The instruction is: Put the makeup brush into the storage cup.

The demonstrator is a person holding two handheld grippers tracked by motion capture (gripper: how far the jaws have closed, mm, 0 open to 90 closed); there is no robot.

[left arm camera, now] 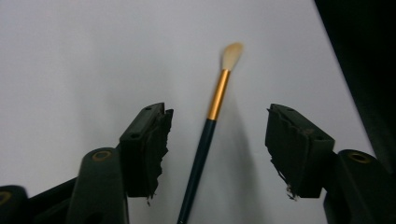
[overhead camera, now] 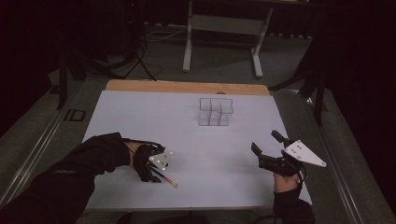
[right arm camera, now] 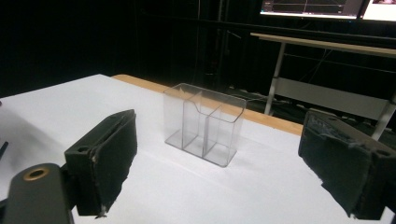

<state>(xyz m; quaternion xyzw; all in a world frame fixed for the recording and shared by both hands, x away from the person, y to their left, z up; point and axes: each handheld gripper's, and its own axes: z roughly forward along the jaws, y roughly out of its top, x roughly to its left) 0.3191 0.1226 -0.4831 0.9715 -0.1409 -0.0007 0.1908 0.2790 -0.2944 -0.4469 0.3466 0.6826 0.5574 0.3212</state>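
While my left claw [left arm camera: 215,154] straddles brush [left arm camera: 211,126] near edge, jaws spread, not pinching: off-centre squeeze could roll handle away.

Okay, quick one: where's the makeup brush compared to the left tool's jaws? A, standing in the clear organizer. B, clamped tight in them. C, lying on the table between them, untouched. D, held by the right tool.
C: in the left gripper view the brush lies flat on the white table with a gap to each jaw of the left tool.
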